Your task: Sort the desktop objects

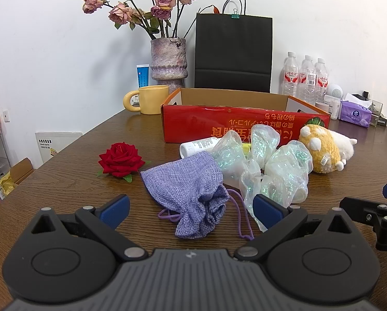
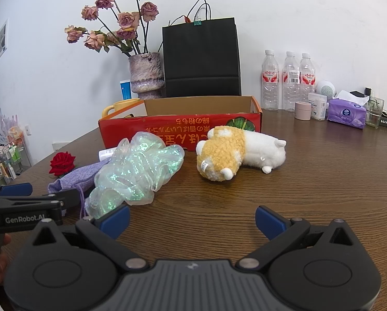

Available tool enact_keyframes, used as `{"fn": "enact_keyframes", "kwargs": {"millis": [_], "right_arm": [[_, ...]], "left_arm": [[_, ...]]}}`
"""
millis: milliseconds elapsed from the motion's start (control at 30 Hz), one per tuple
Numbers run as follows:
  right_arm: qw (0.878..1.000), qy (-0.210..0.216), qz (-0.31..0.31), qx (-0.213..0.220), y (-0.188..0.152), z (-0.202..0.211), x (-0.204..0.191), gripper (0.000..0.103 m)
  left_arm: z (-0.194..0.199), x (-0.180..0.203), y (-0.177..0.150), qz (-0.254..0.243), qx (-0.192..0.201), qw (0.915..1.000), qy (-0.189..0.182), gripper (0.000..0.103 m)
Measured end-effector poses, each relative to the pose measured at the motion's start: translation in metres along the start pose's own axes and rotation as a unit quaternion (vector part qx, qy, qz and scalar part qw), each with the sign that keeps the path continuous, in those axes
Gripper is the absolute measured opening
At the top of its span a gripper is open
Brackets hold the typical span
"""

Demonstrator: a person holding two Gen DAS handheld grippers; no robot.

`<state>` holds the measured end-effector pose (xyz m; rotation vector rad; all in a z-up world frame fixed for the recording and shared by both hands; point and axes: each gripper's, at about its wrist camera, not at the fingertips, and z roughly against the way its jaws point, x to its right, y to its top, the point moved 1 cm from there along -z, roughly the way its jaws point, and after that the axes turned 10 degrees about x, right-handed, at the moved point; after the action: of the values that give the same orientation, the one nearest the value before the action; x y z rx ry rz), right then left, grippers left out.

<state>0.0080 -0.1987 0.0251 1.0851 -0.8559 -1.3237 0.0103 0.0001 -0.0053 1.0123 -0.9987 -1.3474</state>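
Purple pouch (image 1: pixel 190 194) clear only left view | white bottle (image 2: pixel 106 153) maybe hidden right | both grippers apart

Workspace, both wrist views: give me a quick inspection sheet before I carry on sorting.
Surface: brown wood-grain table, no spills seen.
Job's things: red rose, purple drawstring pouch, iridescent mesh, white bottle partly behind the mesh, plush toy on its side; open red box behind them, contents hidden.
Clutter: yellow mug, vase of dried roses, black paper bag, three water bottles, tissue pack, small jars.
Grippers: left hand-held gripper open over the pouch; right hand-held gripper open above bare table.
Cables: nothing seen.
Surroundings: white wall; shelf rack at left.
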Motion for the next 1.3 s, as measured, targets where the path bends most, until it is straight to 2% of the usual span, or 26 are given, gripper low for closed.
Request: {"fn": "enact_keyframes", "kwargs": {"millis": [900, 1300], "right_arm": [[1.0, 0.001, -0.001, -0.001, 0.0, 0.0, 0.0, 0.103], [1.0, 0.011, -0.009, -0.019, 0.004, -0.003, 0.007, 0.103]], "left_arm": [[0.0, 0.0, 0.0, 0.002, 0.004, 1.0, 0.004, 0.103], [0.001, -0.012, 0.006, 0.026, -0.004, 0.9996, -0.006, 0.103]]}}
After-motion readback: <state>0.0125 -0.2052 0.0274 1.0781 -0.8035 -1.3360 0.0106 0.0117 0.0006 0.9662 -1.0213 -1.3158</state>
